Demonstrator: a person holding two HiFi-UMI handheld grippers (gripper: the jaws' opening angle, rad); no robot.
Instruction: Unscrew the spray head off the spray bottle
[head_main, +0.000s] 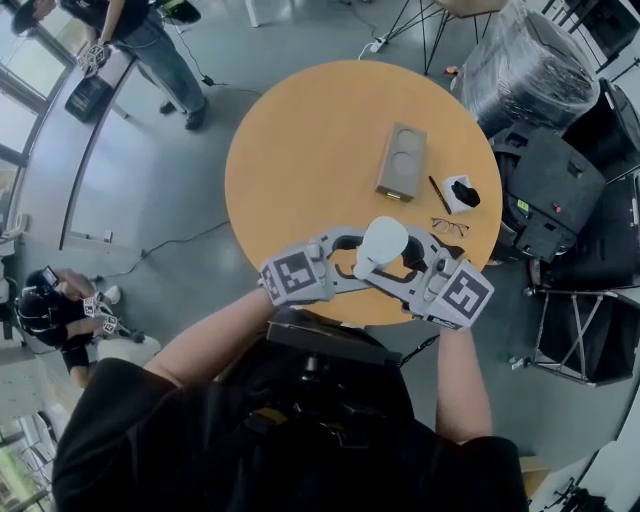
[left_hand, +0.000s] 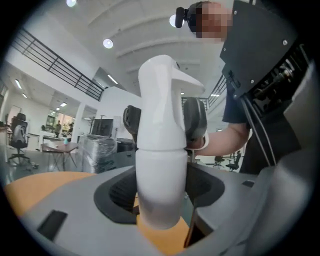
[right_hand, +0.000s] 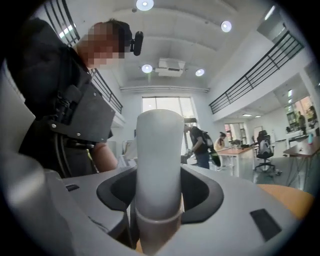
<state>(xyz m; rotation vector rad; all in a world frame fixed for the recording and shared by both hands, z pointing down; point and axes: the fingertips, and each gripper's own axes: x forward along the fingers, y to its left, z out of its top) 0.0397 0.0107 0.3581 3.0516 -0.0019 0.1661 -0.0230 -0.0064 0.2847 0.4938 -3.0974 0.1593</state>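
Right, unscrewing stage: left gripper (left_hand: 160, 200) clamped spray bottle (left_hand: 160, 165) between jaws, right gripper (right_hand: 159, 192) pinched spray head (right_hand: 159, 145). Next needed: firm twist, bottle held steady.

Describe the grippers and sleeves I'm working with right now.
Both the left gripper and the right gripper are light grey plastic with dark inner pads. Each carries a white cube printed with black square markers. The person wears a black short-sleeved top, so the forearms are bare.
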